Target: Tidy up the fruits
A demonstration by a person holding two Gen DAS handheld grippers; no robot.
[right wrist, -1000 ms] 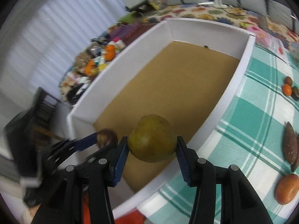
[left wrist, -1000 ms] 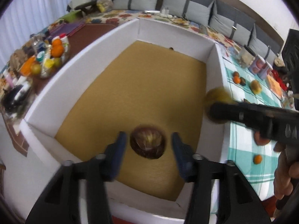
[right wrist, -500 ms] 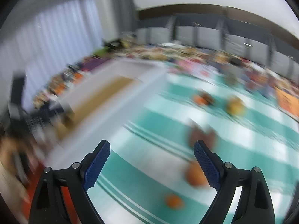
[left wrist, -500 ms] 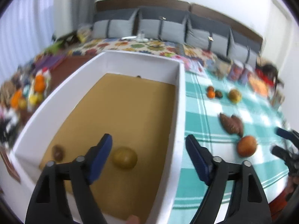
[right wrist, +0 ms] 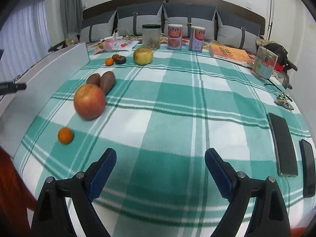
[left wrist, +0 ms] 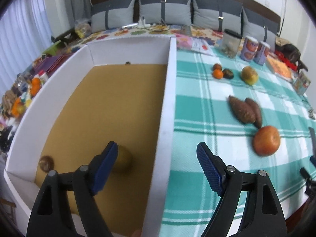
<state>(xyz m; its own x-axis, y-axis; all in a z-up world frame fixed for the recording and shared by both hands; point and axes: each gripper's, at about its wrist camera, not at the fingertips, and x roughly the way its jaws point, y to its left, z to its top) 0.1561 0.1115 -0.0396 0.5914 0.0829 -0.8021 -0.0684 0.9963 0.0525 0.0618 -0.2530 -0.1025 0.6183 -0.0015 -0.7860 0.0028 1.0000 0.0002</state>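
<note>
Left claw (left wrist: 157, 158) wide open, nothing held, over box (left wrist: 167, 90) wall. Right claw (right wrist: 160, 163) wide open, nothing held, above table (right wrist: 177, 122). Big red apple (right wrist: 89, 104) beside box: round, firm, smooth, likely heavy; best gripped across middle.

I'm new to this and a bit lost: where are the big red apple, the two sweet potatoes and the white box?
big red apple (right wrist: 89, 104), right wrist view, front skin.
sweet potatoes (right wrist: 107, 80), right wrist view, right one's middle.
white box (left wrist: 165, 106), left wrist view, right wall.

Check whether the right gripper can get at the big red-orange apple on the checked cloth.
Probably yes: the right gripper is open and empty, and only bare green-checked cloth lies between it and the big red-orange apple, ahead to its left.
</note>
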